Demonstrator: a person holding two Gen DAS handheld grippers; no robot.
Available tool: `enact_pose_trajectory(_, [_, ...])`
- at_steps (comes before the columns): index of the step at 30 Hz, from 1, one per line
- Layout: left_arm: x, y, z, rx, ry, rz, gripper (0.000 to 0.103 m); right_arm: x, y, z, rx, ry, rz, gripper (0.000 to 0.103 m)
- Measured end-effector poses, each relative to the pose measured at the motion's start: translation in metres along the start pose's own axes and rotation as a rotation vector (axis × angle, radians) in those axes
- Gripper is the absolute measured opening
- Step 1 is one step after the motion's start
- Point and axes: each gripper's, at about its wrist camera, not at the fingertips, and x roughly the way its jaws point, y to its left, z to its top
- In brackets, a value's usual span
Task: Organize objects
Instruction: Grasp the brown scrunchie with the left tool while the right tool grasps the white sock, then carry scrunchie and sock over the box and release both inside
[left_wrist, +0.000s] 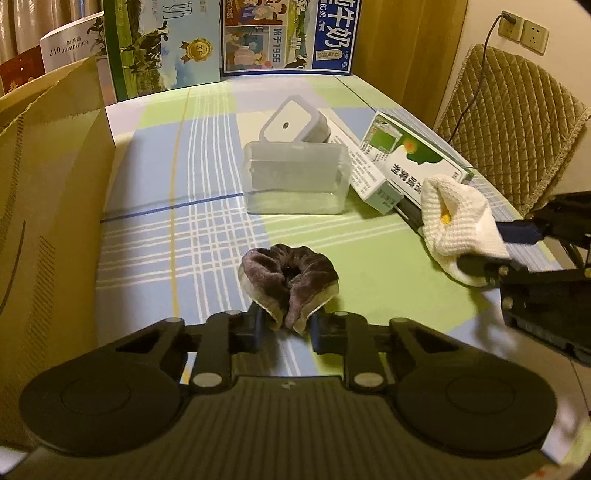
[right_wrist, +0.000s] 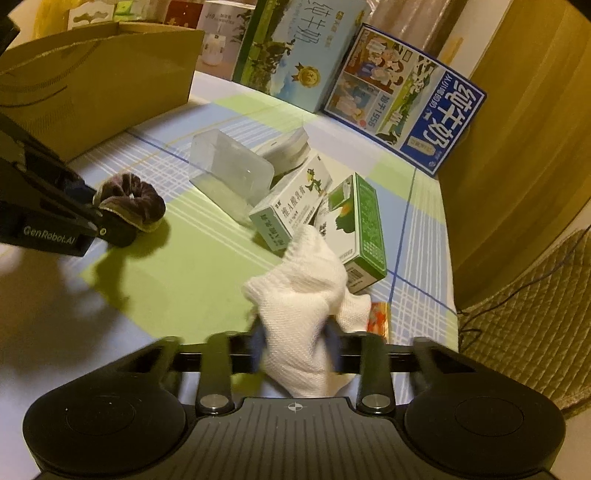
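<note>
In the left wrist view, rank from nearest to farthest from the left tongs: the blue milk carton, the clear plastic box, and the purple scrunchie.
1. Purple scrunchie: pinched in the left tongs, right at the tips.
2. Clear plastic box: mid-table, straight ahead.
3. Blue milk carton: standing at the table's far edge, slightly right.

Dim, warm yellowish indoor light; soft shadows below the fingers, motion blur nearby, fisheye bending at edges.
</note>
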Motion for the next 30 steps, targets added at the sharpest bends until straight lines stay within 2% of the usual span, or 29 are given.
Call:
enact_pose_trajectory(2, [-0.005, -0.002, -0.002, 0.000, -0.005, 0.005, 0.017, -0.004, -0.001, 0.000, 0.024, -0.007, 0.006, 0.014])
enact_pose_trajectory(4, [-0.012, -0.004, -0.005, -0.001, -0.011, -0.002, 0.017, -0.010, -0.001, 0.001, 0.044, -0.019, 0.005, 0.012])
enact_pose_trajectory(12, [-0.049, -0.008, -0.014, -0.021, -0.031, -0.020, 0.017, -0.047, 0.004, 0.004, 0.164, -0.034, 0.026, 0.012])
enact_pose_trajectory(17, [-0.088, -0.005, -0.014, -0.028, -0.070, -0.023, 0.017, -0.085, 0.010, 0.011, 0.258, -0.049, 0.040, 0.012])
enact_pose_trajectory(21, [-0.123, 0.002, -0.014, -0.034, -0.101, -0.016, 0.017, -0.116, 0.020, 0.026, 0.286, -0.073, 0.078, 0.012])
enact_pose_trajectory(24, [-0.152, 0.012, -0.014, -0.039, -0.123, 0.003, 0.017, -0.138, 0.030, 0.043, 0.286, -0.111, 0.109, 0.012])
enact_pose_trajectory(30, [-0.203, 0.045, -0.014, -0.029, -0.167, 0.112, 0.017, -0.169, 0.059, 0.083, 0.263, -0.193, 0.196, 0.012])
